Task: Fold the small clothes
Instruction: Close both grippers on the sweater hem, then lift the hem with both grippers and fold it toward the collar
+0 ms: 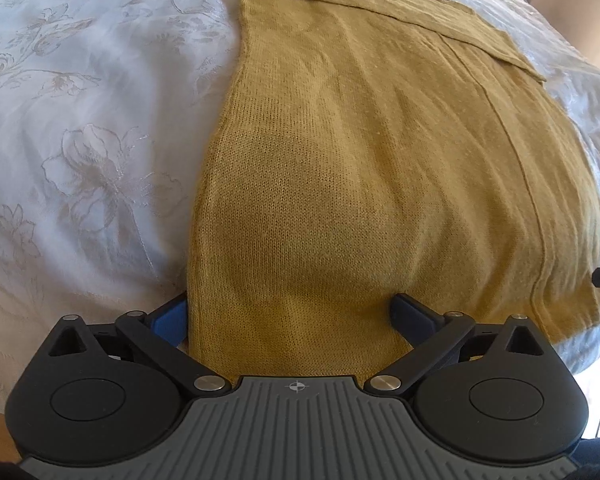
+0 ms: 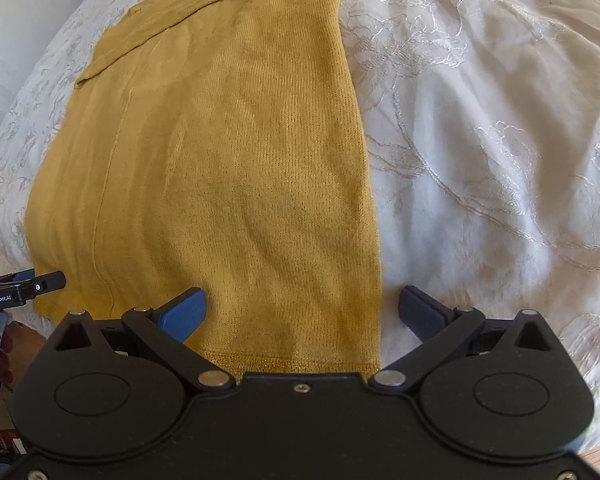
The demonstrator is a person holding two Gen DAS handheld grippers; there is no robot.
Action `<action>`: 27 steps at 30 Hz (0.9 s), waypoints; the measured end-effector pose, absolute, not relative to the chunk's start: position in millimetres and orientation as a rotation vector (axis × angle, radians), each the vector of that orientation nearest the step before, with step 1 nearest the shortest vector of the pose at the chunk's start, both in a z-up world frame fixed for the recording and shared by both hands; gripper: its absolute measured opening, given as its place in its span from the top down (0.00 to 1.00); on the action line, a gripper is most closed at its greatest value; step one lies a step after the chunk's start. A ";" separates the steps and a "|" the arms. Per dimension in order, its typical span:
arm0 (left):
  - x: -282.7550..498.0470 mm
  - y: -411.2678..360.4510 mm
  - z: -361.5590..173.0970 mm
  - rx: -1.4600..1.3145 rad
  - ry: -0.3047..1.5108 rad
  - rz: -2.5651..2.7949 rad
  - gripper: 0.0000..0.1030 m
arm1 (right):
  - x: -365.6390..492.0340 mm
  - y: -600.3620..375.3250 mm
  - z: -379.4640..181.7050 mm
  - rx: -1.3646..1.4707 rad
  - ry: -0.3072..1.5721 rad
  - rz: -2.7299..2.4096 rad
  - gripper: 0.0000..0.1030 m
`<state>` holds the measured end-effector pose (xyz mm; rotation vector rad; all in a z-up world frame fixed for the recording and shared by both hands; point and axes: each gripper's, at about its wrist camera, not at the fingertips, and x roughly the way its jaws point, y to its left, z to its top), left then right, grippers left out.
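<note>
A mustard-yellow knit garment lies flat on a white bedspread, folded lengthwise, with a sleeve laid across its far end. It also shows in the right wrist view. My left gripper is open at the garment's near left corner, its left finger partly hidden by the cloth's edge and its right finger over the fabric. My right gripper is open at the near right corner, its jaws either side of the garment's right edge, above the ribbed hem. Neither gripper holds anything.
The white bedspread with embroidered flowers spreads on both sides of the garment, and shows in the right wrist view. The left gripper's tip shows at the right view's left edge. The bed's near edge lies just below the grippers.
</note>
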<state>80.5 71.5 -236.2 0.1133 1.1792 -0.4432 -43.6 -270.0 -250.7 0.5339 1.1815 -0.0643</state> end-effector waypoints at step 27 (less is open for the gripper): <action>71.3 102.2 -184.7 -0.068 1.120 -0.535 0.89 | -86.5 -268.9 -194.8 0.713 0.952 -0.076 0.84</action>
